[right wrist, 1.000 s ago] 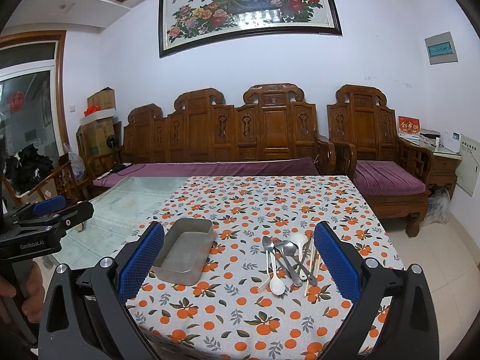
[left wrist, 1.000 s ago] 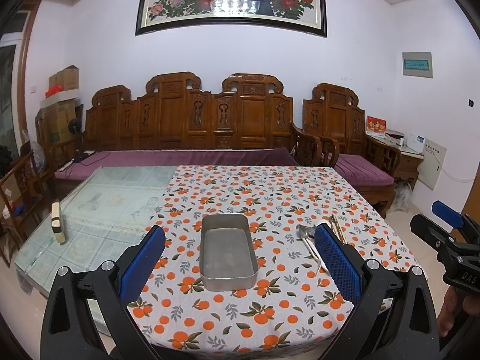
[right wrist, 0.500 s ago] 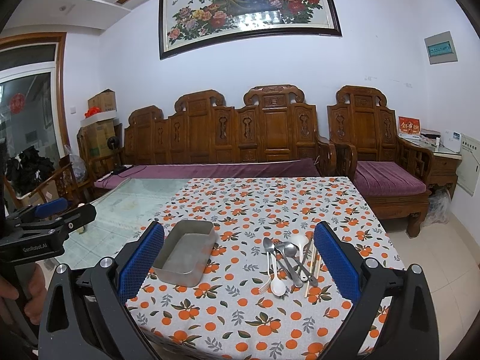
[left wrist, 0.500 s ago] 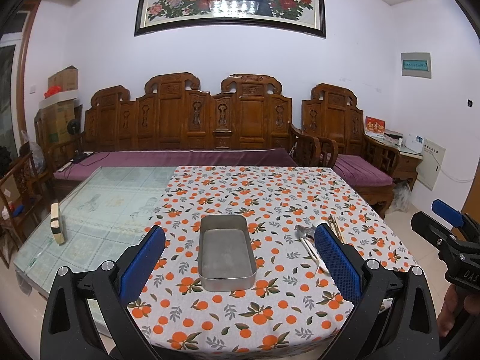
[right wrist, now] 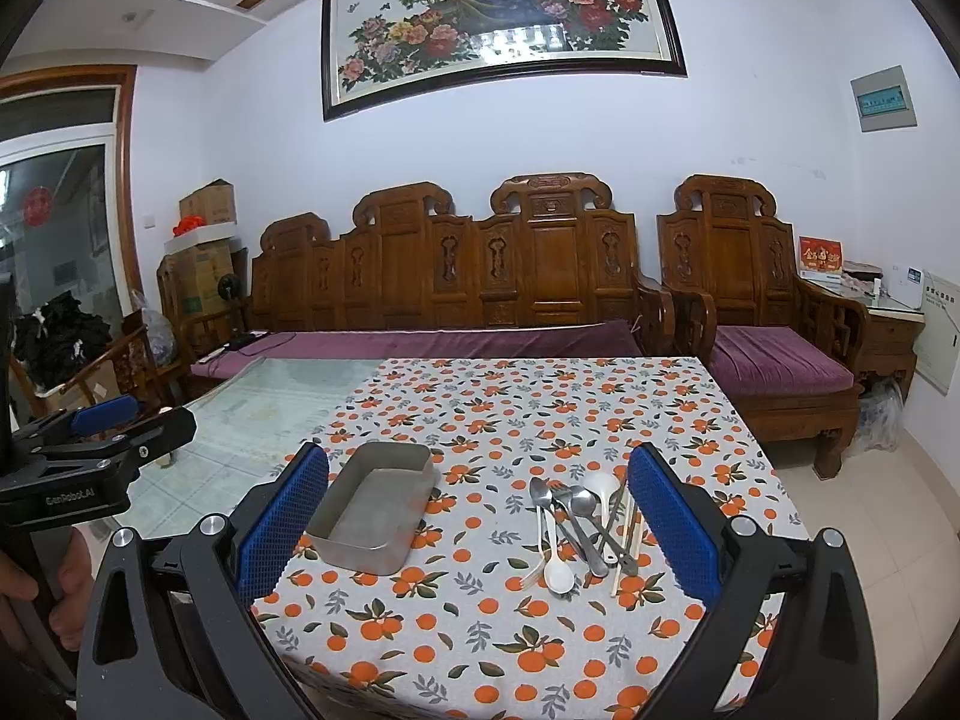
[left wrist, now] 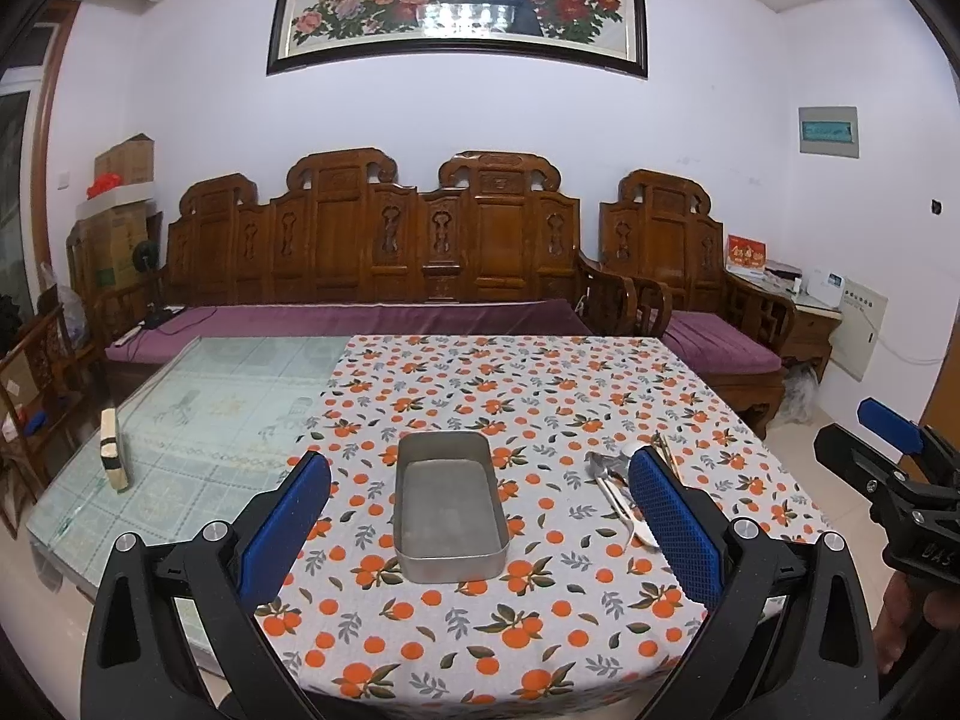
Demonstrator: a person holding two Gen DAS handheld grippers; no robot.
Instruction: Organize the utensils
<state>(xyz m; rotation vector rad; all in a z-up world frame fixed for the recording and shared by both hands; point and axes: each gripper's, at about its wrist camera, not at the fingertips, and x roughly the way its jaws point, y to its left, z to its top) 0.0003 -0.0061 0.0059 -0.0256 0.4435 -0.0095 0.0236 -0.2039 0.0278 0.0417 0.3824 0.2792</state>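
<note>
lying at the left edge of the left wrist frame, a small pale block [left wrist: 113,450] sat on the bare glass part of the table [left wrist: 198,414]. right of it began the orange-print tablecloth [left wrist: 516,384]. the left gripper [left wrist: 480,516] hovered low in that frame with its blue-padded jaws wide apart and nothing between them, and the metal tray [left wrist: 449,504] lay empty at the centre, framed by the two fingers. just right of the tray, partly hidden behind the right finger, was the pile of utensils [left wrist: 612,480].

in the right wrist frame, the tray [right wrist: 375,507] sat left of centre, near the left finger of the right gripper [right wrist: 479,516], whose jaws also stood wide apart and empty. the utensils [right wrist: 579,519] lay right of centre on the cloth, apart from the tray: metal spoons and a fork, two white spoons [right wrist: 557,570] and pale chopsticks [right wrist: 627,531], overlapping in a loose heap. a carved wooden bench [right wrist: 480,276] filled the middle of the frame behind the table.
</note>
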